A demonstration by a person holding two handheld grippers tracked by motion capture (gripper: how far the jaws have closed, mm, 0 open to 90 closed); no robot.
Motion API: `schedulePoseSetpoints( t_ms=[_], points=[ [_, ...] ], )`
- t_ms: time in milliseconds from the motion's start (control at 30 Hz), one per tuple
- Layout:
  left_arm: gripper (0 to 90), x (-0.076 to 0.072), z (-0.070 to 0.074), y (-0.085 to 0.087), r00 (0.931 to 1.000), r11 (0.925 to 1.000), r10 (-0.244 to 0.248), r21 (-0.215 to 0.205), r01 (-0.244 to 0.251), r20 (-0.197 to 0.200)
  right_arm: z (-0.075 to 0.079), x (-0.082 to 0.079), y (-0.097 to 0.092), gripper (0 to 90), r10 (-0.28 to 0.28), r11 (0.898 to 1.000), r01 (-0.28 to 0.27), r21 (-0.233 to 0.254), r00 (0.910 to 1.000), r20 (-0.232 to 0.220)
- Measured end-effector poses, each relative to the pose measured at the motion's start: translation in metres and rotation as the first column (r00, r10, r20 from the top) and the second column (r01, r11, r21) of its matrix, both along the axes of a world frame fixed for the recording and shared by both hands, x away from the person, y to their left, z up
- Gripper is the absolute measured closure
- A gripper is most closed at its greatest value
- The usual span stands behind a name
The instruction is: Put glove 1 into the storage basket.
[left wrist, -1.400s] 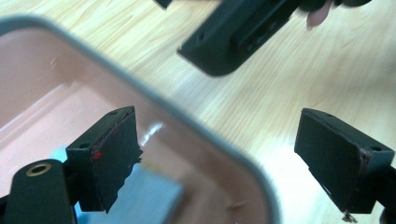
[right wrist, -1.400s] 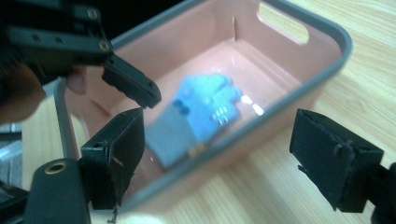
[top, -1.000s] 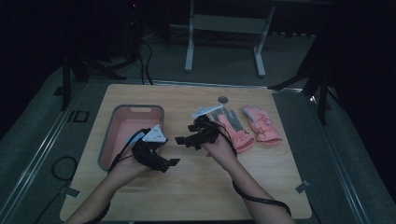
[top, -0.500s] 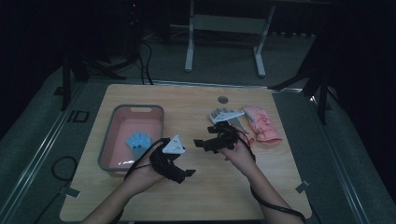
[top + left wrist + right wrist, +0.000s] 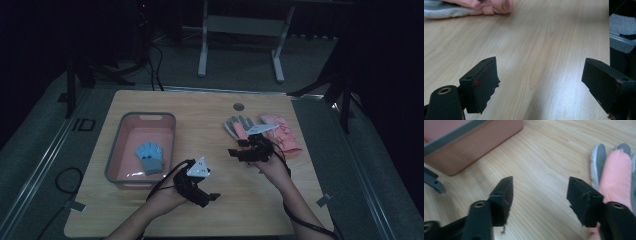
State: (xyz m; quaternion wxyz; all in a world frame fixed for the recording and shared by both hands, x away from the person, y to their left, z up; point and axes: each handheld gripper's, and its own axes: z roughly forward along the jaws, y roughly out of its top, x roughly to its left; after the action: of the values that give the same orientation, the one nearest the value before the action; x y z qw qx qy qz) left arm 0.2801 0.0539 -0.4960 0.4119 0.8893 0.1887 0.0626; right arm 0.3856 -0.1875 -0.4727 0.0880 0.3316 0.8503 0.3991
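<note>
A blue glove [image 5: 149, 156] lies inside the pink tray [image 5: 115, 165] with a grey rim at the left of the table. A grey-and-pink glove [image 5: 236, 126] and a pink glove [image 5: 281, 132] lie flat at the back right. My left gripper [image 5: 209, 197] hovers over bare wood right of the tray's near corner, open and holding nothing [image 5: 541, 82]. My right gripper [image 5: 236, 150] sits just in front of the two gloves, pointing left, also open with nothing in it [image 5: 540, 197]. In the right gripper view the grey-and-pink glove [image 5: 616, 170] lies beside the right jaw and the tray wall [image 5: 474, 142] is ahead left.
A small round grommet [image 5: 239, 106] is set into the table near the back edge. Bare wood [image 5: 200, 130] stretches between the tray and the gloves. In the left gripper view the table's right edge [image 5: 609, 37] runs close by, with dark floor beyond it.
My left gripper has pulled back from the tray toward the table's front, and the blue glove now shows lying in the tray. My right gripper has shifted a little to the right.
</note>
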Motion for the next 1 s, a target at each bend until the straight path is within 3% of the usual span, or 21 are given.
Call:
schedulePoseSetpoints(
  t_ms=[133, 367, 533, 800, 1000],
  points=[
    [13.6, -0.003, -0.009, -0.003, 1.0000, 1.0000, -0.002, 0.007, 0.002, -0.006, -0.004, 0.004, -0.013, 41.4, -0.010, 1.000, 0.010, -0.004, 0.9999, 0.013],
    [5.4, -0.008, -0.036, -0.003, 0.9993, 0.9992, 0.019, 0.036, -0.018, -0.032, -0.009, 0.016, -0.042, 45.9, -0.062, 0.998, 0.063, -0.007, 0.9964, 0.057],
    [2.0, -0.013, -0.047, -0.002, 0.9996, 0.9987, 0.013, 0.049, -0.011, -0.024, -0.010, 0.029, -0.056, 55.3, -0.111, 0.994, 0.112, -0.013, 0.9924, 0.053],
    [2.0, -0.019, -0.057, 0.000, 0.9998, 0.9994, 0.005, 0.035, -0.004, -0.020, -0.018, 0.064, -0.060, 64.2, -0.166, 0.984, 0.168, -0.057, 0.9849, 0.050],
    [2.0, -0.019, -0.057, 0.005, 0.9997, 0.9997, 0.021, 0.015, -0.021, -0.012, -0.027, 0.086, -0.056, 62.2, -0.193, 0.979, 0.195, -0.066, 0.9807, 0.033]
  ],
)
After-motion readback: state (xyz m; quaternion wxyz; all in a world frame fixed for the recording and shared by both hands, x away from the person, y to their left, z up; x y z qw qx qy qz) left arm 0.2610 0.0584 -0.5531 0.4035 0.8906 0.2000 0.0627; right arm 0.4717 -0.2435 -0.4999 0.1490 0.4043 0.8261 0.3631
